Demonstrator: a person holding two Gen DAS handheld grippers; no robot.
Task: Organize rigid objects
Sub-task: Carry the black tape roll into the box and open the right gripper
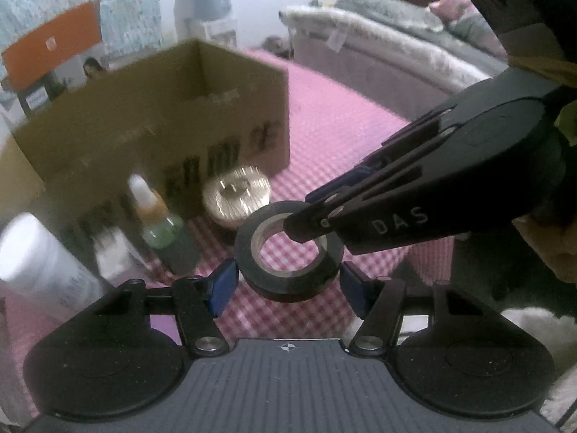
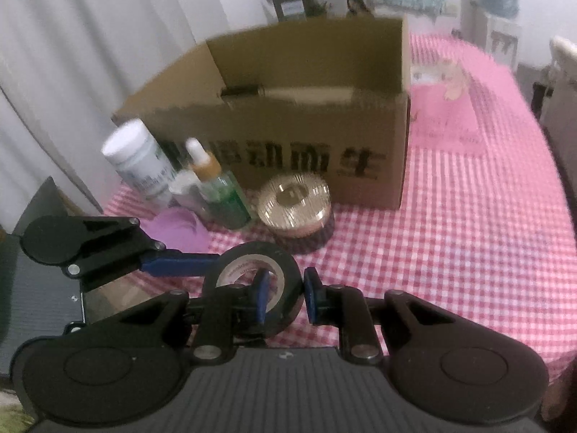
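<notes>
A black tape roll [image 1: 288, 274] hangs just above the pink checked tablecloth [image 1: 342, 126], held from two sides. My left gripper [image 1: 288, 285] has its blue pads [image 1: 223, 285] pressed on the roll's outer sides. My right gripper [image 1: 306, 223] reaches in from the right and pinches the roll's wall. In the right wrist view one pad of the right gripper [image 2: 285, 296] sits inside the hole of the tape roll [image 2: 230, 263] and the other outside. A blue finger of the left gripper [image 2: 180, 265] meets the roll's left side.
An open cardboard box [image 2: 306, 126] stands behind the roll. In front of it sit a gold-lidded round jar [image 2: 294, 202], a green dropper bottle [image 2: 223, 195], a white bottle [image 2: 137, 158] and a purple item [image 2: 176, 231]. A fur-covered sofa [image 1: 396, 47] lies beyond the table.
</notes>
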